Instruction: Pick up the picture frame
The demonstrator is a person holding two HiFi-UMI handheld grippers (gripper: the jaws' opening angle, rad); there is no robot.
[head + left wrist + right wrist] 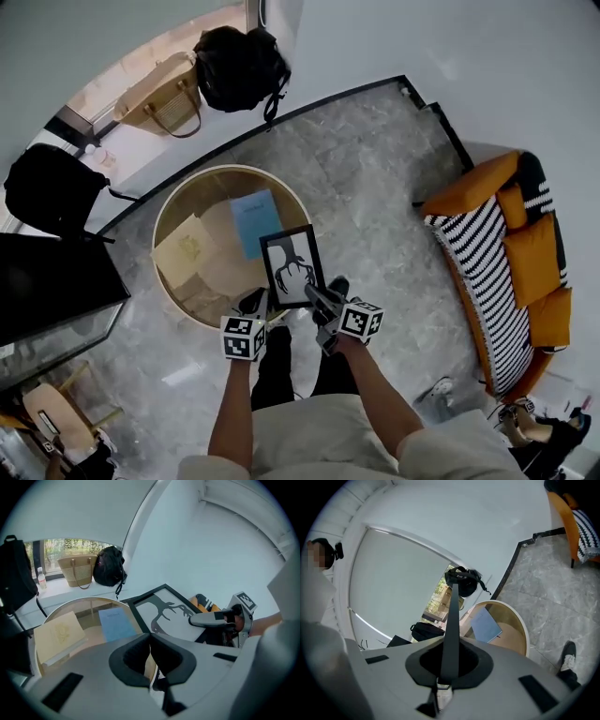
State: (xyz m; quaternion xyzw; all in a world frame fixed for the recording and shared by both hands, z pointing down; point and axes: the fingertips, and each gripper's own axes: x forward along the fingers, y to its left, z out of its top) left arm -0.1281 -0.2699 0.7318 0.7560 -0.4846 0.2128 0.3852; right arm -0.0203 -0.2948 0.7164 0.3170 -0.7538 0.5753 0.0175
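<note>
The left gripper [255,302] is clamped nearly shut on the lower left corner of the one picture frame [292,265]. The right gripper [314,295] pinches its right edge, and the frame hangs above the round desk [178,192]. On the desk lie one blue booklet [254,222] and one tan book [187,248].

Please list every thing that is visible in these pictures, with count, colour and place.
table: 1, round, pale wooden rim, centre
picture frame: 1, black, held over the table's near edge
booklet: 1, blue, on the table
book: 1, beige, left of the booklet
handbag: 1, beige, beyond the table
backpack: 1, black, beside the handbag
bag: 1, black, far left
sofa: 1, orange, striped cover, right
floor: 1, grey, under everything
left gripper: 1, grey, shut on the frame's lower left corner
right gripper: 1, grey, shut on the frame's lower right
</note>
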